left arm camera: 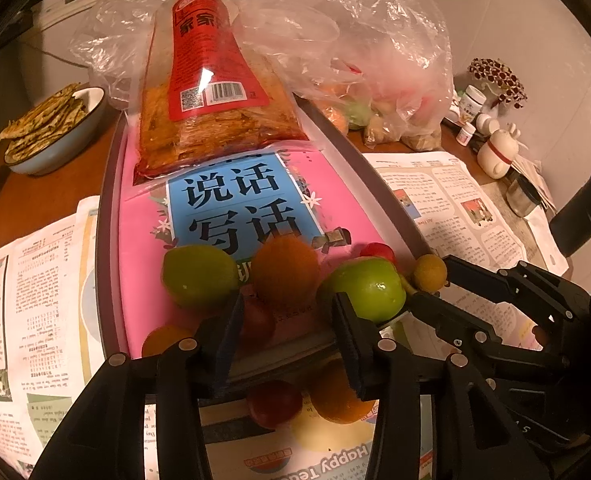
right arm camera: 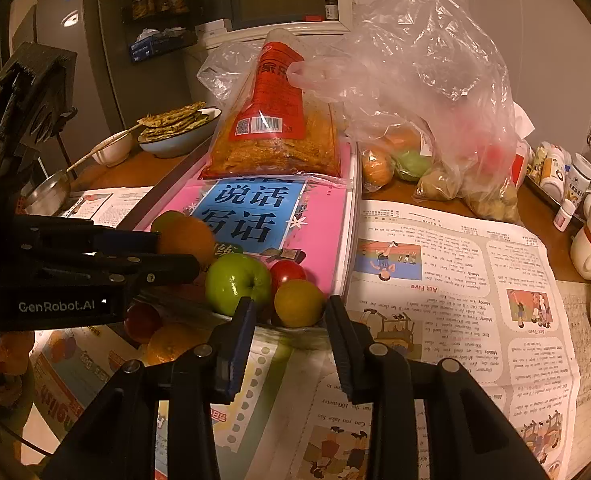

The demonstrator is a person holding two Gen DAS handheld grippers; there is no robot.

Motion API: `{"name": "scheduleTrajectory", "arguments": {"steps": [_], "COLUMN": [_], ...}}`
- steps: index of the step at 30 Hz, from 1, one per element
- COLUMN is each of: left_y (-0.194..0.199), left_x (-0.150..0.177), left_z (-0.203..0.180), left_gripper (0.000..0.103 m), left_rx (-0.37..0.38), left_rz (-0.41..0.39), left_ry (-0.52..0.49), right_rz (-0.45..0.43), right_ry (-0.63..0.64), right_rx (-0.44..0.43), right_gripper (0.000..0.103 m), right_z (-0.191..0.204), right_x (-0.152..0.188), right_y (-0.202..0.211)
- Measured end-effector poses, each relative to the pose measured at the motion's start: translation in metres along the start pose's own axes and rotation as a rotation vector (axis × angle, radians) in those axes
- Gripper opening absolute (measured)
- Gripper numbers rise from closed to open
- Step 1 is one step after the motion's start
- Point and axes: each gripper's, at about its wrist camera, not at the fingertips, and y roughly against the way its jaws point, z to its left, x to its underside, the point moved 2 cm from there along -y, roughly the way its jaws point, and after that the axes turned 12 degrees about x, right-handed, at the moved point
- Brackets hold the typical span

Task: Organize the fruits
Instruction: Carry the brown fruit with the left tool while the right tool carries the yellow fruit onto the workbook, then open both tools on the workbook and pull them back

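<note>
Loose fruit lies on the near end of a pink book [left arm camera: 143,232] in a dark tray [left arm camera: 105,208]: a green apple [left arm camera: 199,276], an orange [left arm camera: 285,270], a second green apple [left arm camera: 365,288], a small red fruit [left arm camera: 378,251] and a small yellow-brown fruit [left arm camera: 429,273]. My left gripper [left arm camera: 287,336] is open, fingers on either side of a red fruit below the orange. My right gripper [right arm camera: 289,332] is open just short of the yellow-brown fruit [right arm camera: 298,303], beside the green apple [right arm camera: 237,282]. More fruit [left arm camera: 273,403] lies under the tray's near edge.
A red-labelled snack bag [left arm camera: 211,92] lies on the book's far half. A clear plastic bag with more fruit [right arm camera: 411,160] sits behind on the right. A bowl of flatbread [left arm camera: 51,128] stands left. Newspaper [right arm camera: 455,280] covers the table; bottles [right arm camera: 575,184] stand far right.
</note>
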Motion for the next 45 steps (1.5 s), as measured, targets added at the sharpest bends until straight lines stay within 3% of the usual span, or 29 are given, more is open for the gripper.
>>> {"name": "scheduleTrajectory", "arguments": {"steps": [11,14,33,45], "left_y": [0.0,-0.001,0.002,0.009], "left_x": [0.0,0.0,0.003,0.002], "left_z": [-0.001,-0.001,0.0,-0.001], "left_gripper": [0.048,0.049,0.06,0.068], "left_rx": [0.0,0.001,-0.018,-0.039], "left_rz": [-0.003,-0.002,0.007,-0.013], "left_ry": [-0.002,-0.002,-0.002,-0.001], "right_rz": [-0.001,-0.002,-0.008,-0.011], "right_ry": [-0.005,-0.011,-0.009,-0.022], "right_rx": [-0.002,0.004,0.015,0.035], "right_gripper": [0.039,0.046,0.052,0.064], "right_z": [-0.001,-0.002,-0.003,-0.005], "right_x": [-0.001,-0.001,-0.001,-0.002], "right_y": [0.0,0.001,0.005,0.008]}}
